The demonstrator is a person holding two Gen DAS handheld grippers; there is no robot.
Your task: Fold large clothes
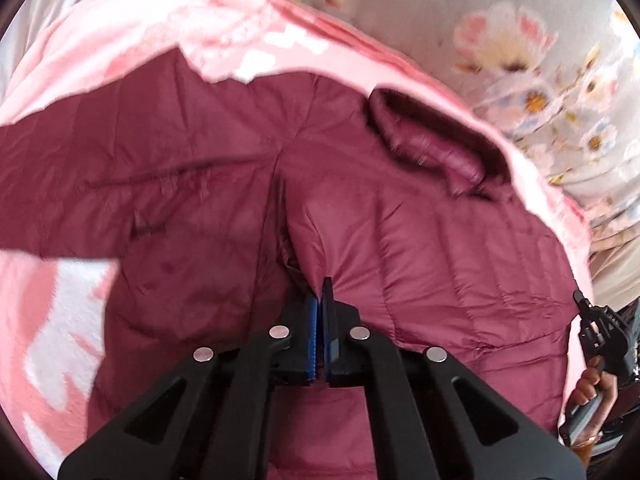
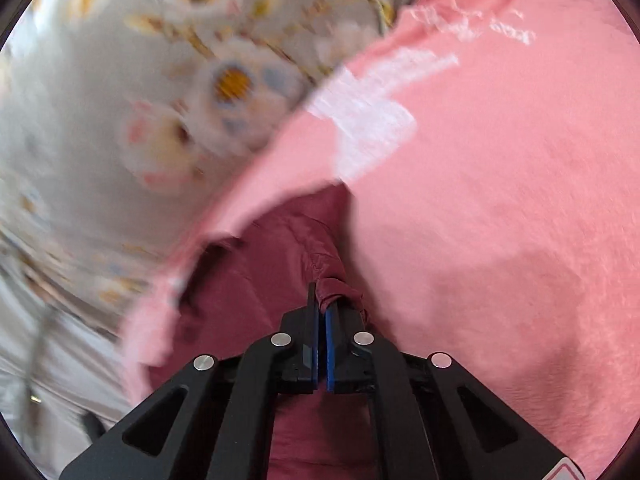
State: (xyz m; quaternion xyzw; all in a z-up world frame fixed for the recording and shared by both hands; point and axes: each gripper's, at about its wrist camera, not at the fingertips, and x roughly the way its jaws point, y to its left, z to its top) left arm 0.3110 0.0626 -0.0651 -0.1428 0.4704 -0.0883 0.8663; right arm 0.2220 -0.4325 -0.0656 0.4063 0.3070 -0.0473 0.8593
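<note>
left tool [image 1: 322, 300]: clamped on jacket [image 1: 400, 232] front edge
right tool [image 2: 320, 304]: clamped on jacket cuff
blanket [image 2: 500, 200]: pink, bare to the right

Ahead of left gripper [image 1: 320, 296]: maroon jacket [image 1: 400, 240] fills the way, collar [image 1: 432, 148] bunched up.
Right side: pink blanket [image 2: 500, 200] lies open.
Beyond: floral sheet [image 2: 120, 120], flat.
</note>
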